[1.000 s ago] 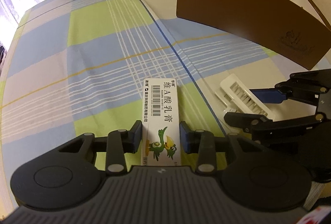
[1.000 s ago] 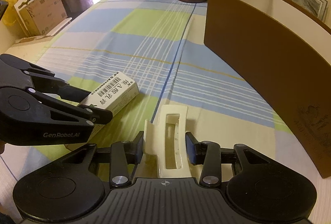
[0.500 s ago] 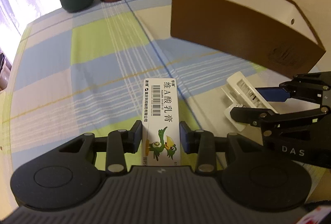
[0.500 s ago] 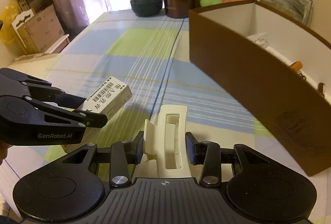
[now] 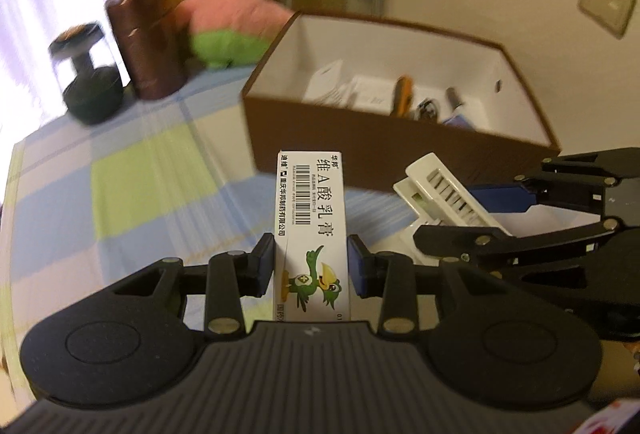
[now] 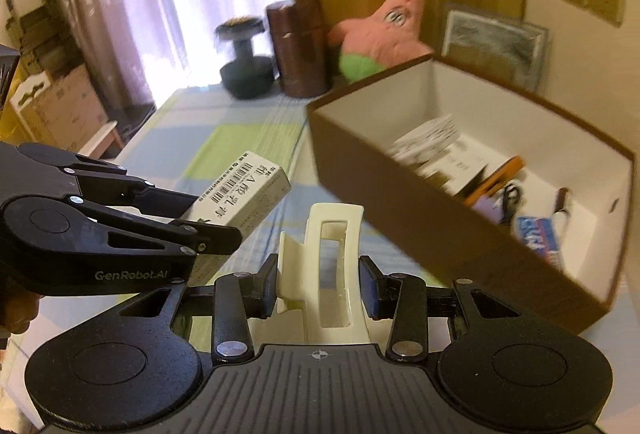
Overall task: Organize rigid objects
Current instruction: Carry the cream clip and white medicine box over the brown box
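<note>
My left gripper [image 5: 311, 262] is shut on a white ointment carton [image 5: 310, 218] with a barcode and a green bird print, held above the checked tablecloth. My right gripper [image 6: 322, 284] is shut on a cream hair claw clip [image 6: 332, 266], also lifted off the cloth. Each gripper shows in the other's view: the right gripper [image 5: 460, 211] with the clip [image 5: 444, 193] at the right, the left gripper [image 6: 192, 209] with the carton [image 6: 240, 189] at the left. Ahead stands an open brown box [image 5: 384, 141] with white inside walls, holding several small items [image 6: 500, 189].
At the table's far end stand a dark glass jar [image 6: 244, 61], a brown canister [image 6: 300, 45] and a pink star plush [image 6: 384, 33]. A framed picture [image 6: 496, 41] leans on the wall behind the box. Cardboard cartons [image 6: 52, 105] sit on the floor at left.
Both grippers have risen from the tablecloth with their objects, and the views tilted up. The inside of the brown box has come into sight and sits closer.
</note>
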Action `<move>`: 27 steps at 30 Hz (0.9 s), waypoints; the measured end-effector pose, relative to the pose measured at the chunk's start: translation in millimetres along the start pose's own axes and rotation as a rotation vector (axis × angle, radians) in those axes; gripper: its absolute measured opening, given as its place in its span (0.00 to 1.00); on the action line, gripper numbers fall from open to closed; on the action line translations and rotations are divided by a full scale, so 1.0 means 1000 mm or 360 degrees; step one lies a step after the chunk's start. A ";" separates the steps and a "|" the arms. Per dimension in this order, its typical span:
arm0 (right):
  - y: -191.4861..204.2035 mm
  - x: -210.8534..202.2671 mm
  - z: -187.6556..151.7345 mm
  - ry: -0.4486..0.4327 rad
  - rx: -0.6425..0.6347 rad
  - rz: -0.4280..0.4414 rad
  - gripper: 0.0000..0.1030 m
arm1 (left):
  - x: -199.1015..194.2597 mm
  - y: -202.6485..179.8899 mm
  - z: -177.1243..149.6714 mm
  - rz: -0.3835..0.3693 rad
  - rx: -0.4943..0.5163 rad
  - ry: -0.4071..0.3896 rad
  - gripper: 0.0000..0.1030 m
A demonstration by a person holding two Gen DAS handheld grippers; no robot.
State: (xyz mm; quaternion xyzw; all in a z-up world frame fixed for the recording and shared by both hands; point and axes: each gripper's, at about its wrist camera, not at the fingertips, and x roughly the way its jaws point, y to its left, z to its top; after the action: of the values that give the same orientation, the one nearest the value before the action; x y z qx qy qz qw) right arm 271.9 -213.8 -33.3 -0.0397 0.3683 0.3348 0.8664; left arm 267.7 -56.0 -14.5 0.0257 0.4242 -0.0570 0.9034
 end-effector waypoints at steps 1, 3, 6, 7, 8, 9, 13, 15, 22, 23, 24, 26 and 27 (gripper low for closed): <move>-0.005 -0.004 0.003 -0.0015 0.0015 -0.0016 0.36 | 0.001 -0.004 0.006 -0.0011 0.0019 -0.0013 0.32; -0.015 -0.011 0.008 -0.0046 0.0044 -0.0051 0.36 | 0.003 -0.011 0.017 -0.0028 0.0049 -0.0038 0.32; -0.033 -0.019 0.017 -0.0088 0.0083 -0.0110 0.36 | 0.009 -0.021 0.037 -0.0065 0.0084 -0.0073 0.32; -0.040 -0.021 0.020 -0.0101 0.0096 -0.0129 0.36 | 0.011 -0.024 0.043 -0.0076 0.0098 -0.0084 0.32; -0.046 -0.023 0.023 -0.0116 0.0109 -0.0150 0.36 | 0.013 -0.028 0.049 -0.0086 0.0110 -0.0093 0.32; -0.052 -0.025 0.026 -0.0127 0.0122 -0.0170 0.36 | 0.017 -0.032 0.056 -0.0097 0.0124 -0.0101 0.32; -0.078 -0.031 0.038 -0.0163 0.0193 -0.0251 0.36 | 0.029 -0.044 0.079 -0.0137 0.0175 -0.0118 0.32; -0.091 -0.032 0.042 -0.0173 0.0231 -0.0281 0.36 | 0.036 -0.052 0.090 -0.0151 0.0206 -0.0126 0.32; -0.130 -0.022 0.056 -0.0163 0.0340 -0.0385 0.36 | 0.073 -0.070 0.128 -0.0164 0.0295 -0.0110 0.32; -0.135 -0.020 0.057 -0.0162 0.0350 -0.0399 0.36 | 0.078 -0.072 0.133 -0.0163 0.0307 -0.0105 0.32; -0.139 -0.017 0.059 -0.0158 0.0358 -0.0410 0.36 | 0.083 -0.072 0.136 -0.0168 0.0316 -0.0099 0.32; -0.147 -0.011 0.063 -0.0146 0.0376 -0.0432 0.36 | 0.096 -0.075 0.144 -0.0182 0.0338 -0.0080 0.32; -0.151 -0.008 0.064 -0.0142 0.0383 -0.0439 0.36 | 0.101 -0.076 0.148 -0.0186 0.0347 -0.0070 0.32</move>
State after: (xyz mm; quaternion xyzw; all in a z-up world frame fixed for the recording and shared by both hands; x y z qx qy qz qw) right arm 399.3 -314.7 -8.3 0.0292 0.3579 0.1679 0.9181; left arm 434.9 -153.4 2.3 0.0976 0.3965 -0.1559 0.8994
